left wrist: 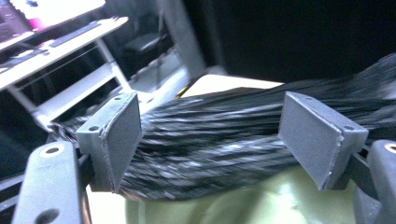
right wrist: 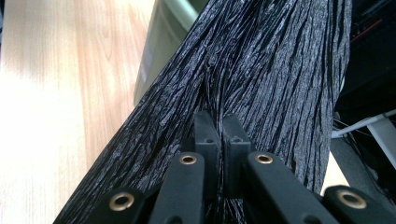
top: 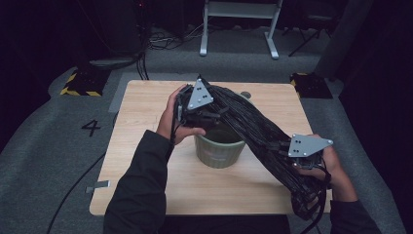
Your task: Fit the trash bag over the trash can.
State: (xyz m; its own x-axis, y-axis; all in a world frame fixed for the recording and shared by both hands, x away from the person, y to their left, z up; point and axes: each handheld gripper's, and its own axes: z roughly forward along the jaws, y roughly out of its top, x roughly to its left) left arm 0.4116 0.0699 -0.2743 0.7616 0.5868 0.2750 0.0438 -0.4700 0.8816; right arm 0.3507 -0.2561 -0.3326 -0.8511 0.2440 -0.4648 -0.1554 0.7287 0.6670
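Observation:
A long black crinkled plastic bag (top: 253,129) is stretched in the air between my two grippers, slanting over a green bin (top: 219,148) that stands mid-table. My left gripper (top: 204,117) is raised just left of the bin. In the left gripper view its grey pads (left wrist: 112,140) stand wide apart, and the bag (left wrist: 210,140) runs across behind them, blurred, without being pinched. My right gripper (top: 290,158) is low near the table's right front edge. Its jaws (right wrist: 222,123) are shut on a fold of the bag (right wrist: 261,70).
The wooden table (top: 146,117) has bare room left of and in front of the bin. On the floor behind are a white metal stand (top: 241,24), yellow-black striped blocks (top: 80,83) and cables. A desk (left wrist: 46,42) shows in the left gripper view.

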